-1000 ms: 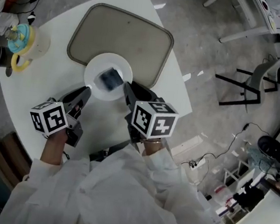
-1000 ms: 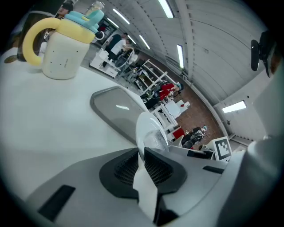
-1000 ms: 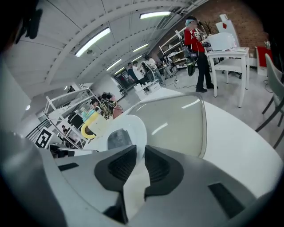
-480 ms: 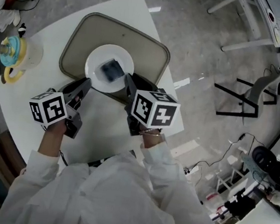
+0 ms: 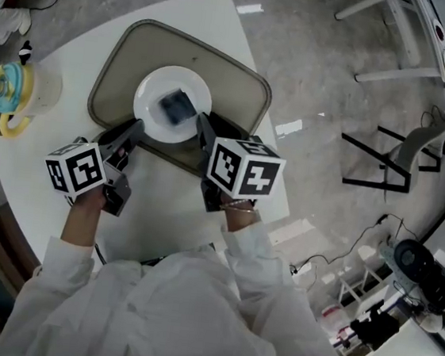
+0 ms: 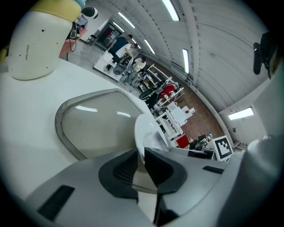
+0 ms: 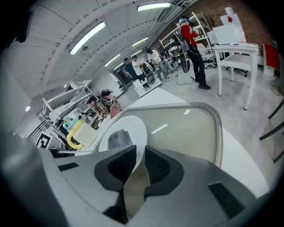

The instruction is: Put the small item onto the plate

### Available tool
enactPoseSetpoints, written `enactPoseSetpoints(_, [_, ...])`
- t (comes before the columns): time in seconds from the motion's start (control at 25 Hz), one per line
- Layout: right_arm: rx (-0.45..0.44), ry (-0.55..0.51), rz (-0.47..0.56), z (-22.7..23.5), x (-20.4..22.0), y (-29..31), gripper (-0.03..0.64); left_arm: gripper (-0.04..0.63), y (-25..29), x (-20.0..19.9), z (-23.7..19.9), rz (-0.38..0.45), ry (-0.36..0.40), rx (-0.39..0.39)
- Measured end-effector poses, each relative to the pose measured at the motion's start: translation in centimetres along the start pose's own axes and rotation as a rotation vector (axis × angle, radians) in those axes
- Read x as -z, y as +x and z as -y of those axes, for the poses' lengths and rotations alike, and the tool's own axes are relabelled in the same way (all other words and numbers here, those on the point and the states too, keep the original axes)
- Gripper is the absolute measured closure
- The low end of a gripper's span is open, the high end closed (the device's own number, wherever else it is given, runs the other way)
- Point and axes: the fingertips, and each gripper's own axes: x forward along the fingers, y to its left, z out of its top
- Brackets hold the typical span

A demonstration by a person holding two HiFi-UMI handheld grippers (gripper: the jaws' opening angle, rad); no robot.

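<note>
My left gripper [image 6: 140, 156] is pinched on the near rim of the white plate [image 5: 153, 97], and my right gripper [image 7: 140, 156] is nipped on the rim at the other side, so I carry it between the two. The small item [image 5: 175, 107], dark and seemingly in a crinkly wrapper, lies loose in the middle of the plate, over the near part of the tray [image 5: 211, 64]; I cannot tell whether the plate rests on it. I judge the plate stiff, smooth and slippery at its thin edge, and the item light enough to slide, so both grips should stay on the rim, level.
</note>
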Motion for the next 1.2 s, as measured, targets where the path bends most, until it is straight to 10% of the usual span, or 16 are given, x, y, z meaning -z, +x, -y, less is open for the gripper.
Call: enactPoseSetpoints(1.2, [0.089, -0.1, -0.03, -0.1, 1.2, 0.9, 0.548, 0.545, 0.0, -0.1, -2.1, -0.003, 0.063, -0.111])
